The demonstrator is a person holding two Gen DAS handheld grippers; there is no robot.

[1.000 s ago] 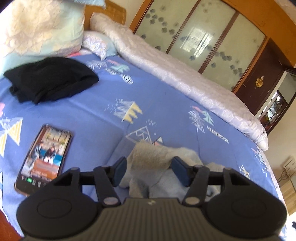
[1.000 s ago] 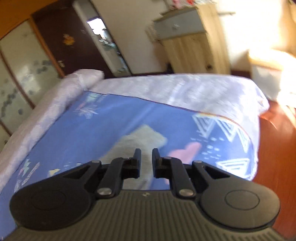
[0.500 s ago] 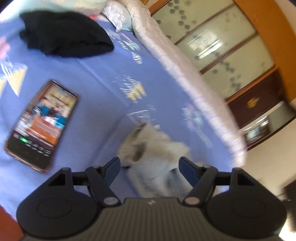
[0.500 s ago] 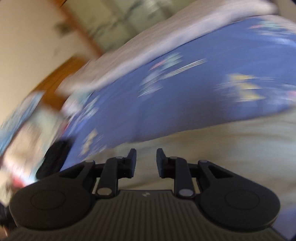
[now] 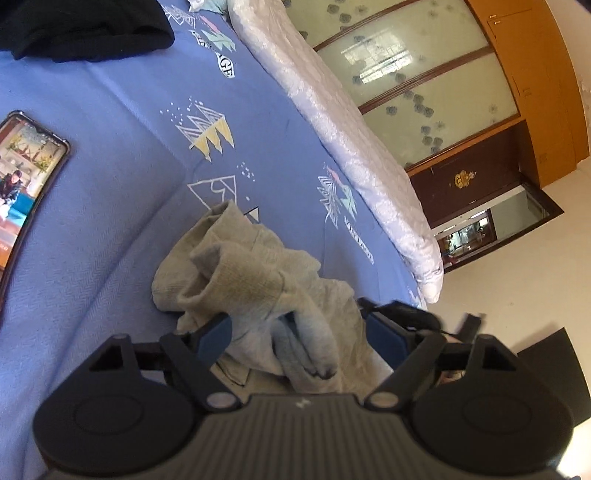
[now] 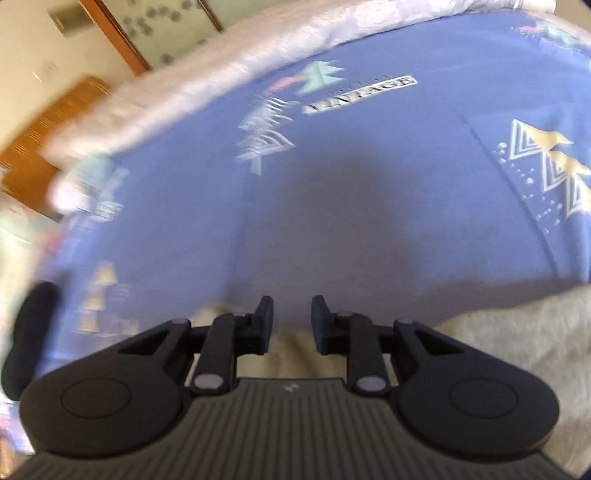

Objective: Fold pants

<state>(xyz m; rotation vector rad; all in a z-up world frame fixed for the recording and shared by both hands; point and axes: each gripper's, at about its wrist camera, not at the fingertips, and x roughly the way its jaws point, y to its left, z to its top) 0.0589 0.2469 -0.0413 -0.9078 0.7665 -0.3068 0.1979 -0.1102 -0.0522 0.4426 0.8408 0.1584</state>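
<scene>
The pants [image 5: 251, 273] are light grey-beige and lie crumpled in a heap on the blue patterned bed sheet [image 5: 110, 110], one ribbed cuff uppermost. My left gripper [image 5: 299, 332] points down at the heap. Its jaws are opening wide, with the bunched fabric lying between the blue pads and not pinched. In the right wrist view, my right gripper [image 6: 292, 317] hovers low over the sheet with a narrow gap and nothing between its fingers. A flat part of the pants [image 6: 517, 332] lies under and to the right of it.
A phone [image 5: 22, 184] with a lit screen lies on the sheet to the left. A black folded garment [image 5: 85, 26] sits at the far end. A rolled white quilt [image 5: 332, 122] runs along the far side, in front of a wardrobe [image 5: 424, 74] with frosted doors.
My left gripper has dipped closer to the heap and rolled, and its jaws have spread wider. The right gripper has swung a long way across the bed, its gap now slightly wider.
</scene>
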